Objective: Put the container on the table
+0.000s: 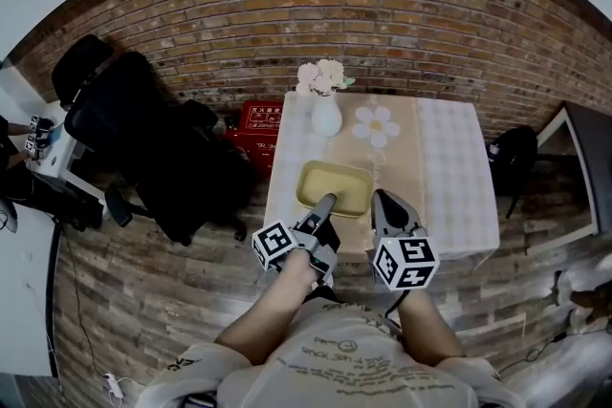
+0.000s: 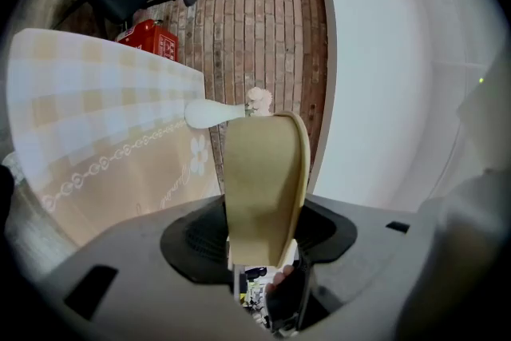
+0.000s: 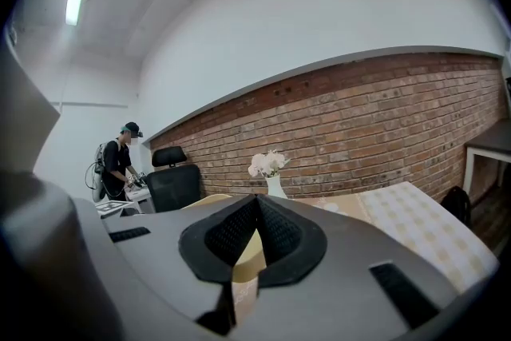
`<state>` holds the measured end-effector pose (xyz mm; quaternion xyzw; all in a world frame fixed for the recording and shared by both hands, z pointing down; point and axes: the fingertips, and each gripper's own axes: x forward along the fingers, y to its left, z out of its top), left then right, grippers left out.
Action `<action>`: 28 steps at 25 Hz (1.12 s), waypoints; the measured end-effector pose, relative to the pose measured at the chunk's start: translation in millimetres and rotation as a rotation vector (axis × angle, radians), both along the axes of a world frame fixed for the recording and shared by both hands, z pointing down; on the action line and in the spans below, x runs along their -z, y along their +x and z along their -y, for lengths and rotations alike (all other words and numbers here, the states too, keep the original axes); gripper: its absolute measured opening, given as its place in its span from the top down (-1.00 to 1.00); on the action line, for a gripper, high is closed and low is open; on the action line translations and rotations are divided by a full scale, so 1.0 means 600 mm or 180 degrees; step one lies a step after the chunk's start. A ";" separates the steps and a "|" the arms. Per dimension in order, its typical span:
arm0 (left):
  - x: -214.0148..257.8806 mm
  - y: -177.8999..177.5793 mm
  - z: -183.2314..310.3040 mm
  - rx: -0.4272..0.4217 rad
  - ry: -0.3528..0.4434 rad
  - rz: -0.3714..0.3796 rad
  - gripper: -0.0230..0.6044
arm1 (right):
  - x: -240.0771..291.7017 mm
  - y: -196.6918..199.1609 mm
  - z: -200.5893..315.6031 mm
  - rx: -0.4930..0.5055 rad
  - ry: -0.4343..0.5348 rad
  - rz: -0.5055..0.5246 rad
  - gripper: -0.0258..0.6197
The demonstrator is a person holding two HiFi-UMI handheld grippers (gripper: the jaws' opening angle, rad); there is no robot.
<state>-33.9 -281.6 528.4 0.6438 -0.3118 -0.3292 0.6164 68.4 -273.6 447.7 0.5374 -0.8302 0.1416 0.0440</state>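
One rim of container (image 1: 339,182) being gripped by left tongs (image 1: 327,200); right tongs (image 1: 380,197) closed, empty, beside; level lowering onto table (image 1: 449,167) being advised before release

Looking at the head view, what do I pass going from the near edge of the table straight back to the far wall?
tan container → white vase of flowers → brick wall

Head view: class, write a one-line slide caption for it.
Left tool grips the yellow container at the near end of the table, before a white vase.
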 end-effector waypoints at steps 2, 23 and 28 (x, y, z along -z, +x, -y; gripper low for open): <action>0.000 0.002 0.026 -0.0106 0.0066 0.0066 0.21 | -0.006 -0.005 0.027 -0.0029 -0.0032 -0.0012 0.91; -0.143 0.050 0.209 -0.0838 -0.0354 -0.0007 0.21 | -0.081 0.023 0.188 -0.0410 -0.0417 -0.0191 0.91; -0.168 0.072 0.232 -0.0788 -0.0412 0.0006 0.21 | -0.093 0.058 0.213 -0.0388 -0.0463 -0.0172 0.92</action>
